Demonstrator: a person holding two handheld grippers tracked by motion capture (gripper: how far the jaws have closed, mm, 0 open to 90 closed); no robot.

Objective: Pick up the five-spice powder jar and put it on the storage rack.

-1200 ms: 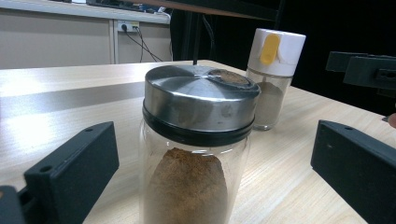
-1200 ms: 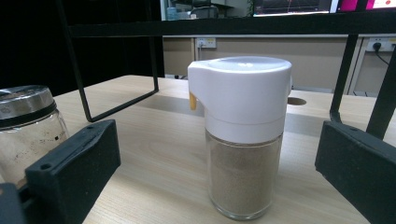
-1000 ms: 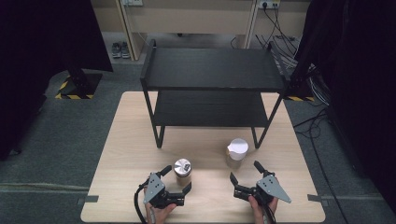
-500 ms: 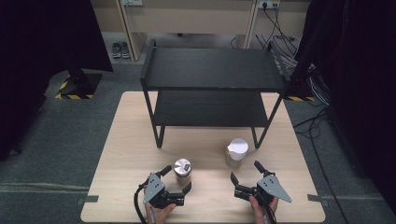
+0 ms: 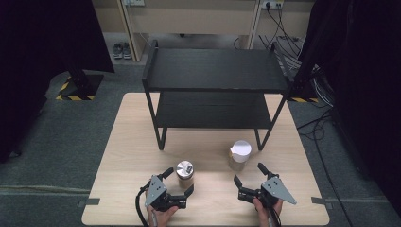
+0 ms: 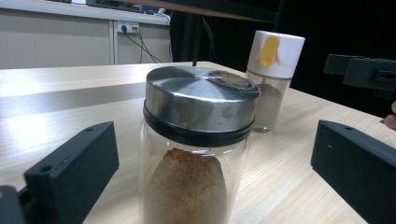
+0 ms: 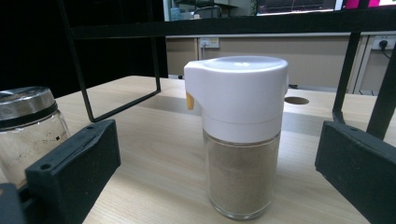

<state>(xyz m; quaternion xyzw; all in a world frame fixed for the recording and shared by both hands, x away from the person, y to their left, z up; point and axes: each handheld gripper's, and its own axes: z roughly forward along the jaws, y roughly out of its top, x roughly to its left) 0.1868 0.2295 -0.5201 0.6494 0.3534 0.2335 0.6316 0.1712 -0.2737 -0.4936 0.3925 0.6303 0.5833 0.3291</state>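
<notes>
The left tool (image 5: 178, 183) rests low at the near edge of the worktop (image 5: 127, 142), its jaws spread wide on either side of a glass jar with a steel lid (image 5: 185, 173). In the left gripper view the jar (image 6: 198, 154) stands upright between the 2 black jaws, clear of both, and holds a mound of brown powder. The jar sits on the worktop in front of the black 2-tier shelf (image 5: 215, 71), left of centre.

To its right stands a shaker with a white cap (image 5: 239, 155), also upright on the worktop, near the shelf's front right leg. It holds pale brown powder, and a yellow tab shows on its cap in the left gripper view (image 6: 273, 77).

The right tool (image 5: 248, 177) lies just in front of the shaker, released, its jaws wide apart. In the right gripper view the shaker (image 7: 240, 135) stands between the jaws without touching either.
</notes>
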